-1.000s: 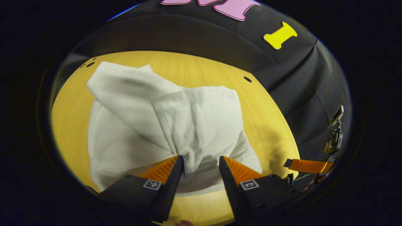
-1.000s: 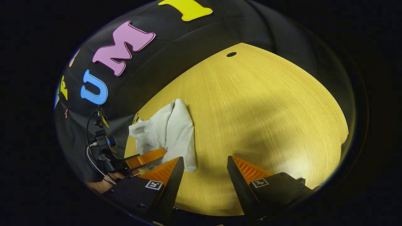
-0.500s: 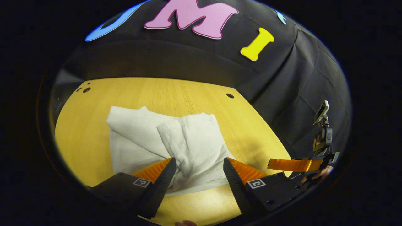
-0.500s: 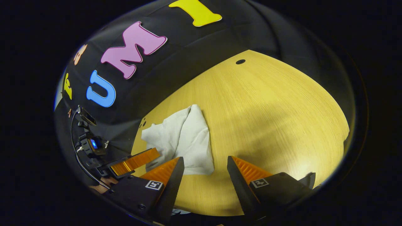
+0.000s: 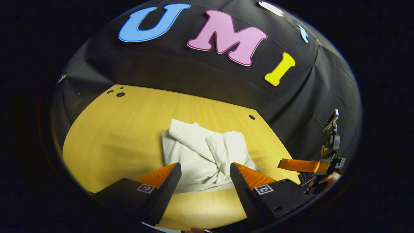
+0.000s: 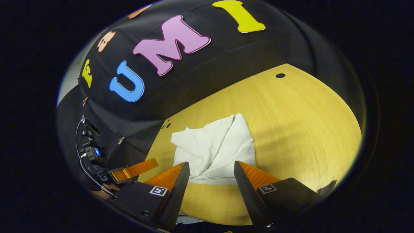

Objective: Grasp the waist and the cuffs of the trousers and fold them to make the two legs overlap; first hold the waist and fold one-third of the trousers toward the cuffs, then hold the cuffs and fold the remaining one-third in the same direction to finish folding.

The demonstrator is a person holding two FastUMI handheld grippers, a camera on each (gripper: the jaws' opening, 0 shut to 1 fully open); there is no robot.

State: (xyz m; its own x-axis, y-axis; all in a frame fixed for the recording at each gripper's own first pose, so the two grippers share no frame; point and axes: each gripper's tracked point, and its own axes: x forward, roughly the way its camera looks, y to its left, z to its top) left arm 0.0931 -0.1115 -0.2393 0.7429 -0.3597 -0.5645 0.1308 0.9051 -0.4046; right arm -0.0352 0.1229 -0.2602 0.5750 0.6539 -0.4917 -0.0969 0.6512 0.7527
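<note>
The white trousers (image 5: 207, 153) lie folded into a small, rumpled bundle on the yellow wooden table (image 5: 123, 136). My left gripper (image 5: 205, 171) hovers open just short of the bundle's near edge, with nothing between its fingers. In the left gripper view the right gripper (image 5: 300, 165) sits off to the right, past the table's edge. In the right gripper view the trousers (image 6: 216, 149) rest ahead of my right gripper (image 6: 210, 170), which is open and empty. The left gripper (image 6: 134, 170) appears low on the left there, apart from the cloth.
Small round holes mark the table (image 6: 307, 123) near its far corners (image 5: 120, 94) (image 5: 251, 117) (image 6: 280, 75). Black cloth walls close off the back and sides. A hand (image 6: 106, 191) holds the left gripper's handle.
Both grippers have drawn back and risen, so the trousers look smaller and farther off. The cloth bunched between my left fingers now lies free on the table. The right gripper view has swung toward the bundle.
</note>
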